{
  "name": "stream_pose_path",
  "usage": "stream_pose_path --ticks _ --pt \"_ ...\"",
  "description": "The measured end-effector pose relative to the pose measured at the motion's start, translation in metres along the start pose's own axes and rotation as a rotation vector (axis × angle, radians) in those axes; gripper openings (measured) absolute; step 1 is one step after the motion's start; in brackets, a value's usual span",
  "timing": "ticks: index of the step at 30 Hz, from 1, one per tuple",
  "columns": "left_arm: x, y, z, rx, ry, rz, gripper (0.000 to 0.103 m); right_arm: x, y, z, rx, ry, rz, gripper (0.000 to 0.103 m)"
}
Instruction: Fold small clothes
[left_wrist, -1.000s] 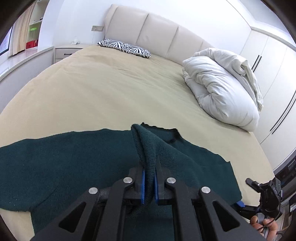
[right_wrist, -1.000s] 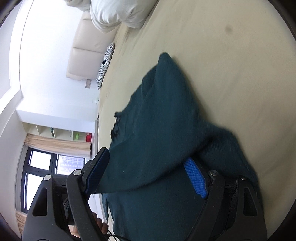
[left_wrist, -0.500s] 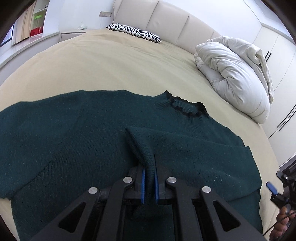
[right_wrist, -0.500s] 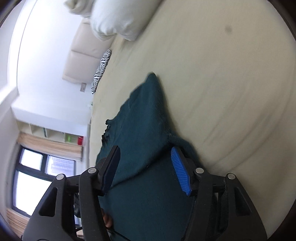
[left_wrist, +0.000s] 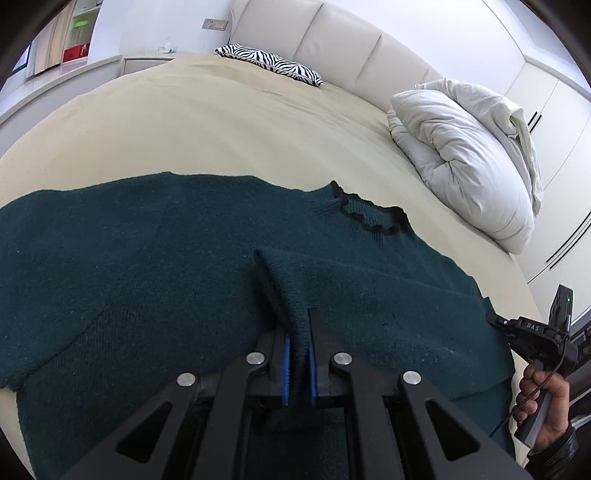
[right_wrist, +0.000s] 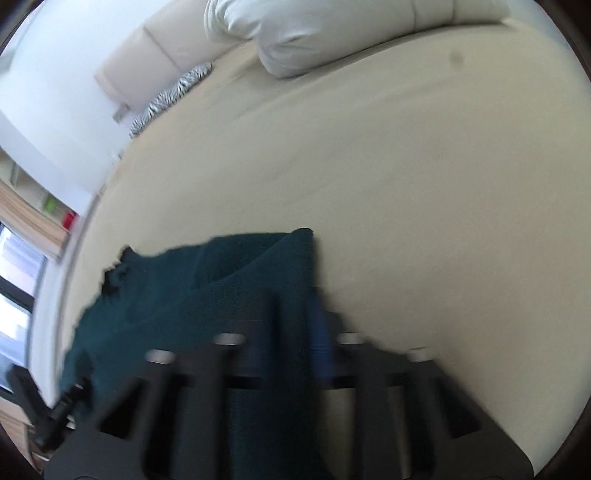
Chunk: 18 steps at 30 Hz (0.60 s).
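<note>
A dark green knit sweater (left_wrist: 155, 258) with a black scalloped collar (left_wrist: 373, 218) lies spread on the beige bed (left_wrist: 221, 125). My left gripper (left_wrist: 297, 332) is shut on a folded-over part of the sweater and holds it low over the sweater's body. My right gripper (right_wrist: 282, 354) is blurred by motion; its jaws stand apart with sweater fabric (right_wrist: 207, 295) seen between and beyond them. From the left wrist view, the right gripper (left_wrist: 532, 332) and its hand are at the sweater's right edge.
A bunched white duvet (left_wrist: 469, 155) lies at the right of the bed. A zebra-striped pillow (left_wrist: 269, 62) sits by the cream headboard (left_wrist: 332, 33). White wardrobe doors (left_wrist: 554, 122) stand at the right. A shelf and window are at the left.
My left gripper has carried the held fold across and down over the sweater's body. My right gripper has let go of the fabric, turned upright and drawn back toward the sweater's edge.
</note>
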<state>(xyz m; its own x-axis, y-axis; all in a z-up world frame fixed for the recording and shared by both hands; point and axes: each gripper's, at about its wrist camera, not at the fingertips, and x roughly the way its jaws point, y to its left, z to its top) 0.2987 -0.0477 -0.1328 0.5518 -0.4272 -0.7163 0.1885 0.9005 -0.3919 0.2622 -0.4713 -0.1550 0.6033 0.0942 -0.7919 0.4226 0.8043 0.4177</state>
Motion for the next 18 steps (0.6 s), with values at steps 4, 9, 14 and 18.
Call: stream_pose_path --ticks 4,9,14,18 --pt "0.001 -0.004 -0.003 0.024 0.001 0.029 0.008 -0.012 -0.010 -0.003 0.015 -0.057 -0.031 0.005" --pt "0.004 0.002 -0.004 0.009 0.006 0.003 0.009 0.001 -0.028 -0.006 0.030 -0.072 -0.030 0.003" --pt "-0.001 0.003 -0.007 0.004 0.009 -0.005 0.011 -0.027 -0.007 -0.008 -0.013 -0.092 -0.066 0.009" --pt "-0.002 -0.001 -0.009 0.012 0.004 0.014 0.011 -0.067 0.026 -0.038 -0.131 -0.132 -0.053 0.016"
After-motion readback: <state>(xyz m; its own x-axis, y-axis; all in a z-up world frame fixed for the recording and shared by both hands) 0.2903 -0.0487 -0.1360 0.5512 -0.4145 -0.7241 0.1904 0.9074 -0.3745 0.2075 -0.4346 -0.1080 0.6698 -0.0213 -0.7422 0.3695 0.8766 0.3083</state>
